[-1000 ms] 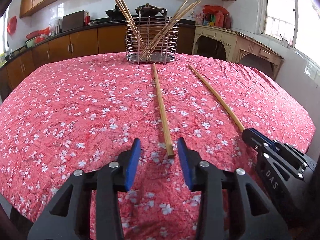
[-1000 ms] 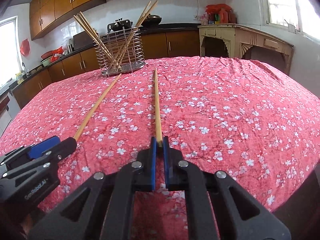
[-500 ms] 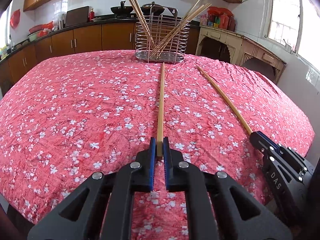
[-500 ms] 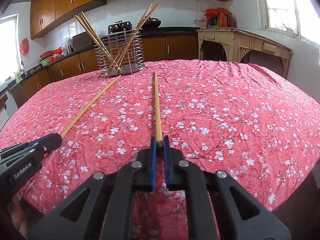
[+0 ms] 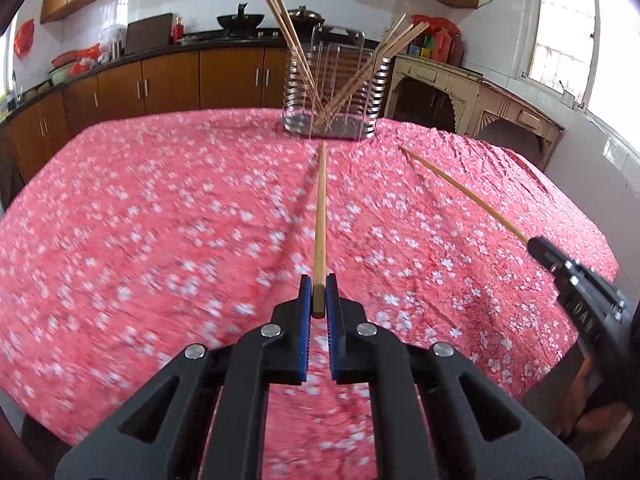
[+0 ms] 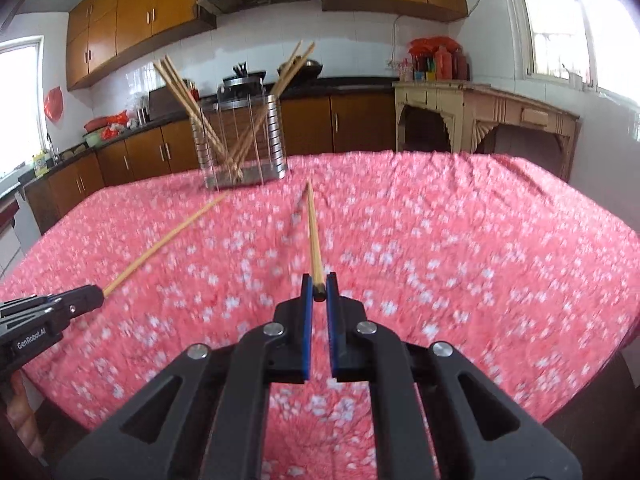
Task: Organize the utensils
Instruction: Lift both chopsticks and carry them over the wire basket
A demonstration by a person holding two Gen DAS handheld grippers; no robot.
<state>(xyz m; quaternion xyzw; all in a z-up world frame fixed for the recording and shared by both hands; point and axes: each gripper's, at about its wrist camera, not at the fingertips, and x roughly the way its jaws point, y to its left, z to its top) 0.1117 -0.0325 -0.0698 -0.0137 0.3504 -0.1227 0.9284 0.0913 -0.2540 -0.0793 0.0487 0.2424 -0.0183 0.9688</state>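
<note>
1. Gripping one wooden chopstick each, two black grippers with blue pads reach over a table covered by a red floral tablecloth.
2. In the left wrist view, the left gripper is clenched on the thick end of the left chopstick. That chopstick points straight ahead toward the far edge of the table, its thin tip just short of the wire chopstick holder.
3. In the right wrist view, the right gripper is clenched on the thick end of the right chopstick, which also points toward the far edge.
4. Both chopsticks appear lifted off the cloth; a faint shadow lies beside each. The cloth is motion-blurred.
5. The round metal wire holder stands upright near the far edge of the table. Several more chopsticks lean inside it, fanning out to either side.
6. From the left view, the right gripper shows at the right edge of the table, with its chopstick angled toward the holder.
7. Behind the table run brown kitchen cabinets and a cream-coloured side table.
</note>
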